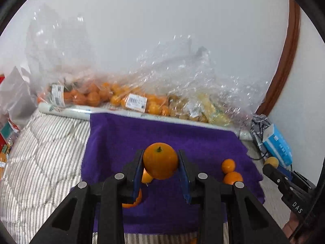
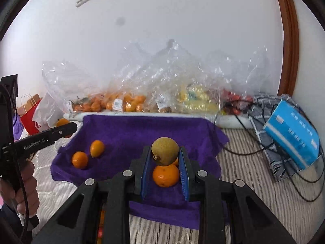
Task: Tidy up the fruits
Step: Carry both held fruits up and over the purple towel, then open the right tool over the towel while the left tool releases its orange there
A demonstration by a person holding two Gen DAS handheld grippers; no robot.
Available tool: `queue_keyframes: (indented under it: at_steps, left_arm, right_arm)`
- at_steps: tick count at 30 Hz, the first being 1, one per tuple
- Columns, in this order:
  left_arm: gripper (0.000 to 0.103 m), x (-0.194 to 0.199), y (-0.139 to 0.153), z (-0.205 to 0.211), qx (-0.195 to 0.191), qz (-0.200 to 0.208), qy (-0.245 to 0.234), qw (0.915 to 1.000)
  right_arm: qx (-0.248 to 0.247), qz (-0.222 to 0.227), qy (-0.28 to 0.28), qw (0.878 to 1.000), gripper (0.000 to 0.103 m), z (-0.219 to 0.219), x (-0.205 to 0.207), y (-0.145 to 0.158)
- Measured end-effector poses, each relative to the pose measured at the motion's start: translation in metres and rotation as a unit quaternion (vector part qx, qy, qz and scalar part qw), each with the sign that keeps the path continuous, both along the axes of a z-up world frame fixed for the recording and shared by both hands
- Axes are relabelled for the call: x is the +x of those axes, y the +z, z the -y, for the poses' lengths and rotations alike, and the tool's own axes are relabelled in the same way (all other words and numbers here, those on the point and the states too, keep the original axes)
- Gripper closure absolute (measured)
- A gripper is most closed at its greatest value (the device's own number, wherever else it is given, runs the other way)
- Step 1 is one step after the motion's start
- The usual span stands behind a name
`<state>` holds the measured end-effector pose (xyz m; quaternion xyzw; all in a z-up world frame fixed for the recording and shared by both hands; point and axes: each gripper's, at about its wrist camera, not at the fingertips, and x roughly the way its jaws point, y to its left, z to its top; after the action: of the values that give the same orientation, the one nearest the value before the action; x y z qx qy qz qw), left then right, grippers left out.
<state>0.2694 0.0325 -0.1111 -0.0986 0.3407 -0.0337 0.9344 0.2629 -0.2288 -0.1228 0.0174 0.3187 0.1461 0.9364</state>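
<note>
My left claw point(image 1: 160, 162) is clamped on an orange point(image 1: 160, 160), held above the purple towel point(image 1: 126, 134) spread on the striped bed point(image 1: 40, 142). My right claw point(image 2: 165, 154) grips a brownish-yellow fruit point(image 2: 165, 151) over a mandarin point(image 2: 166, 175); two more oranges point(image 2: 79, 159) lie at its nine o'clock.

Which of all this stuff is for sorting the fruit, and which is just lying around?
For the job: orange in left gripper; brownish fruit in right gripper; loose oranges; purple cloth; bagged fruit.

Just lying about: blue box, black cables, red bag.
</note>
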Motion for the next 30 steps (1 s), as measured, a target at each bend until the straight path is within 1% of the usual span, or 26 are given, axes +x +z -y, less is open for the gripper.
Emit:
queue_keyframes:
  at_steps: [2,4,7,10,13,19,26,30]
  left_arm:
    - [0.072,0.001,-0.008,0.0,0.006,-0.004,0.002,1.0]
    - [0.072,0.002,-0.016,-0.002,0.008,-0.015,0.009,0.9998]
    - [0.072,0.008,-0.025,-0.005,0.003,-0.029,0.016,0.9994]
    - [0.072,0.011,-0.03,-0.007,0.002,-0.036,0.019,0.9992]
    - [0.072,0.012,-0.031,-0.008,0.001,-0.036,0.021,0.9991]
    - [0.072,0.013,-0.033,-0.008,-0.01,-0.042,0.016,0.999]
    - [0.072,0.013,-0.034,-0.003,-0.023,-0.051,0.002,0.9985]
    - [0.072,0.015,-0.039,0.0,-0.019,-0.061,-0.001,0.9979]
  right_arm:
    - [-0.004,-0.01,-0.004,1.0,0.077,0.003,0.006,-0.011]
    - [-0.023,-0.024,-0.017,0.999,0.077,0.005,0.01,-0.019]
    - [-0.035,-0.027,-0.034,0.998,0.077,0.012,0.014,-0.025]
    - [-0.025,-0.043,-0.044,0.998,0.077,0.02,0.019,-0.03]
    - [-0.02,-0.053,-0.044,0.997,0.077,0.023,0.023,-0.035]
    - [-0.031,-0.071,-0.033,0.996,0.077,0.015,0.027,-0.048]
    - [-0.049,-0.076,-0.025,0.996,0.077,0.004,0.028,-0.054]
    - [-0.05,-0.075,-0.025,0.996,0.077,0.004,0.027,-0.054]
